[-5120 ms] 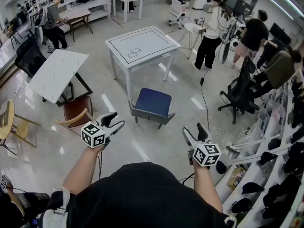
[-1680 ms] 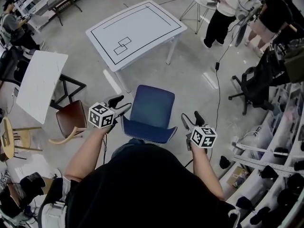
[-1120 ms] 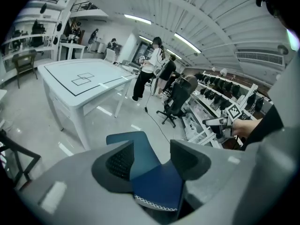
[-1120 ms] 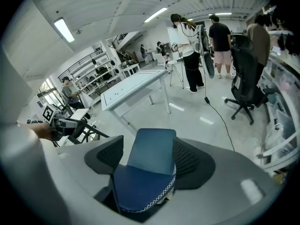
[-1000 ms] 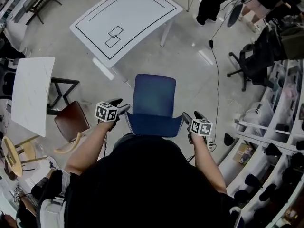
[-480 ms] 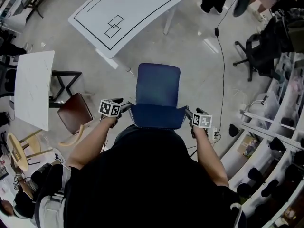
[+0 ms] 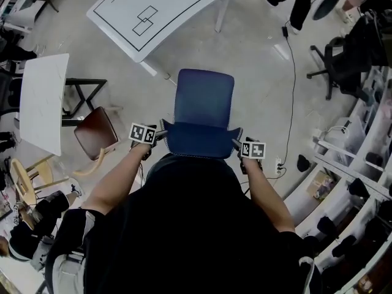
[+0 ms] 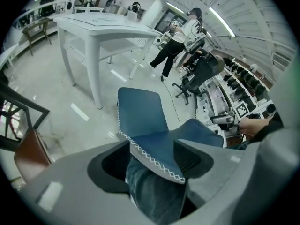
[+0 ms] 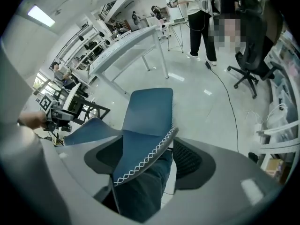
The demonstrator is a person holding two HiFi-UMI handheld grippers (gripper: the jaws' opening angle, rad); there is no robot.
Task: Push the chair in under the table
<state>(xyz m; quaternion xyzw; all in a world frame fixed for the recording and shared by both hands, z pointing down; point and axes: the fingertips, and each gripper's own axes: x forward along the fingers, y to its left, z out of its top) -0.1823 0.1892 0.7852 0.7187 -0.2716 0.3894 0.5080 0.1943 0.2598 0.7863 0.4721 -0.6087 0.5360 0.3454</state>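
A blue chair stands on the floor, its seat facing the white table beyond it. Its backrest's top edge, trimmed with white stitching, is nearest me. My left gripper stands open at the left corner of that edge, and the stitched corner lies between its jaws with a gap on the left side. At the right corner my right gripper is wide open, and the corner slants between its jaws. A denim-clad leg shows below the backrest in both gripper views.
A brown chair and a tilted white board on a black frame stand to the left. A black office chair, a floor cable and shelving are to the right. People stand beyond the table.
I have come up close behind the chair. Both grippers have dropped from beside the backrest onto its top corners and now straddle the edge. The chair has not visibly moved.
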